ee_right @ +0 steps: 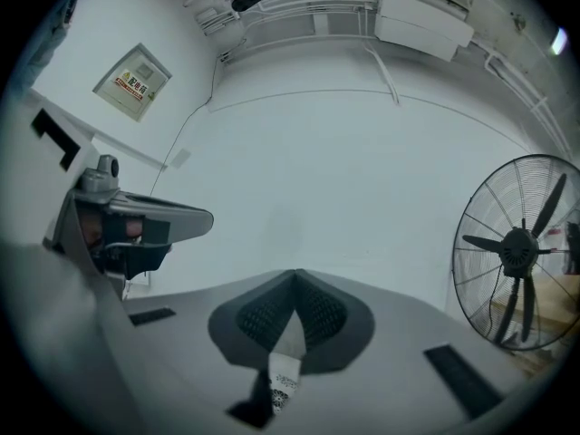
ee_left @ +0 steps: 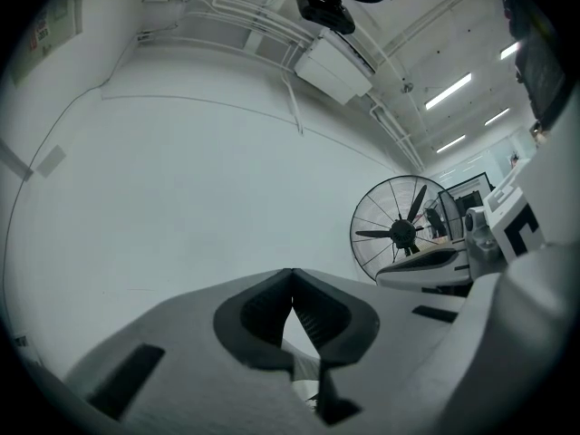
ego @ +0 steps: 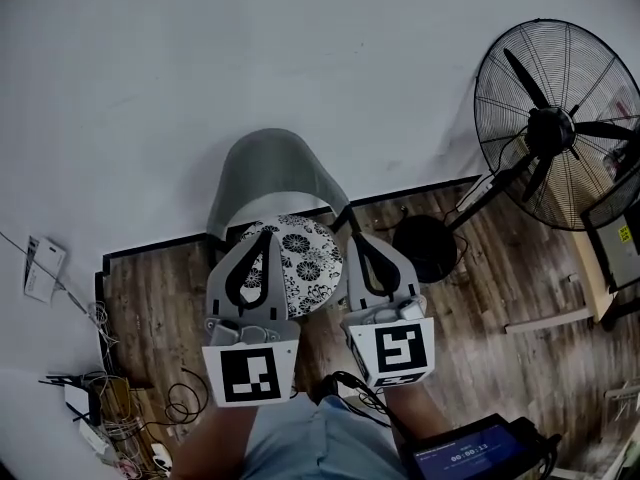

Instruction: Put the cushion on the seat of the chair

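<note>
Now the round black-and-white flower-print cushion sits in the middle of the head view, just below the curved back of the grey plastic chair and covering its seat; whether it rests on the seat cannot be told. The left gripper is clenched on the cushion's left edge, its jaws meeting at the tips. The right gripper is clamped on the right edge, and its own view shows a strip of flowered fabric pinched between its jaws. A black pedestal fan stands at the upper right on the wooden floor.
</note>
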`<state>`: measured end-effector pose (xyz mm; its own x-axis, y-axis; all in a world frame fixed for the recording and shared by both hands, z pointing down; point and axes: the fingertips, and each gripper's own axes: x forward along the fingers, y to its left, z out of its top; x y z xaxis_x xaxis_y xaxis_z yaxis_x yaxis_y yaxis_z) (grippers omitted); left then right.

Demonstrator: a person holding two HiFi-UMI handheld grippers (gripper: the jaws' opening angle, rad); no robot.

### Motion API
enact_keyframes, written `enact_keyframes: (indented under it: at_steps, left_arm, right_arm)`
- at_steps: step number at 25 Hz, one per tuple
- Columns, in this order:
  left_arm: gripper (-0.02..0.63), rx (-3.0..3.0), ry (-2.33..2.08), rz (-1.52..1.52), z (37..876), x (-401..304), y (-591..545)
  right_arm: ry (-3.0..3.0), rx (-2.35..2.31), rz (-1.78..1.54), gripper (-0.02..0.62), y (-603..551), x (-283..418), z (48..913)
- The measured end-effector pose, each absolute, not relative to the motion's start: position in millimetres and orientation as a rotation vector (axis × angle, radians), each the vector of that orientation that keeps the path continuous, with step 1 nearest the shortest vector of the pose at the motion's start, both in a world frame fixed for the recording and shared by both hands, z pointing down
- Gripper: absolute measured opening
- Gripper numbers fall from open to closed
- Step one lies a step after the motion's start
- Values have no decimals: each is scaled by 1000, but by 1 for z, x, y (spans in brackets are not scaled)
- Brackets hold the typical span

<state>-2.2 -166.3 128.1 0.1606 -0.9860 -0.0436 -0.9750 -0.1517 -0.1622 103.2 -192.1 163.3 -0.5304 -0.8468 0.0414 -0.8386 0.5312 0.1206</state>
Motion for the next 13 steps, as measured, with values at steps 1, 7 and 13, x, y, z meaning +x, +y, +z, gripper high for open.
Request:
enact_keyframes:
  at_steps: [1, 7, 13]
  left_arm:
    - [9, -2271, 1940, -108, 128, -4, -167]
    - [9, -2275, 1954, -117, 134, -11, -169]
    - [9, -2279, 1951, -126, 135, -13, -175]
  right_arm:
    - [-2666, 1471, -132, 3, -193, 101, 164]
    - [-2660, 1461, -120, 3, -195, 96, 170]
    - [-2663, 1450, -131, 3, -202, 90, 168]
